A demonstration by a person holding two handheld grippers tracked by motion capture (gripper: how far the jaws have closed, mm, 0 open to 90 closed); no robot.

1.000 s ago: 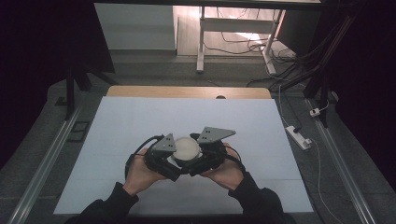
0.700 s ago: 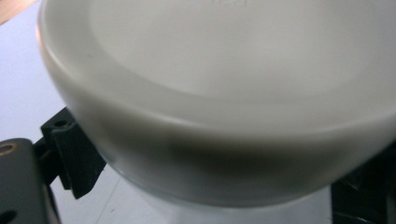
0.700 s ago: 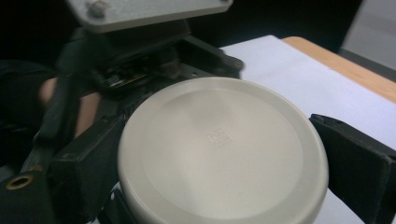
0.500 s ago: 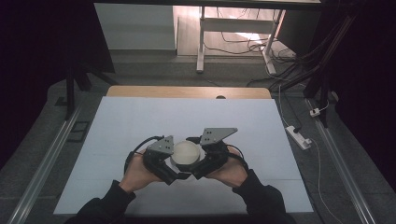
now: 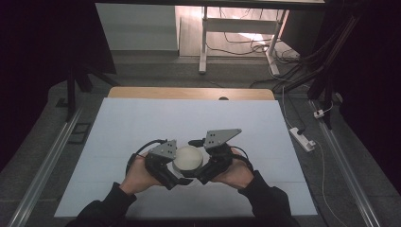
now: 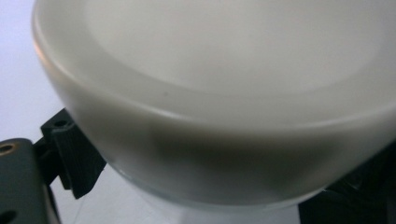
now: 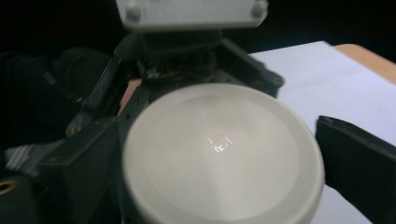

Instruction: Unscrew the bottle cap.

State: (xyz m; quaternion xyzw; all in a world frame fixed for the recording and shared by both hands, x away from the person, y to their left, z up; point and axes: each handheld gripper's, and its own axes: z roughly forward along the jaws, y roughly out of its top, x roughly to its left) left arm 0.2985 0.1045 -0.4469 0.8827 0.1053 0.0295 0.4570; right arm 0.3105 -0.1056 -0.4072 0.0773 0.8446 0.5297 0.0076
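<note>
At the lower middle of the high view a round white lid (image 5: 188, 158) sits between the left gripper (image 5: 166, 166) and right gripper (image 5: 213, 163) on the pale table (image 5: 142, 123), each pair of jaws spread around its rim, whether touching I cannot tell; a power strip (image 5: 301, 138) lies at right, while the right gripper view shows the lid's flat top.
</note>
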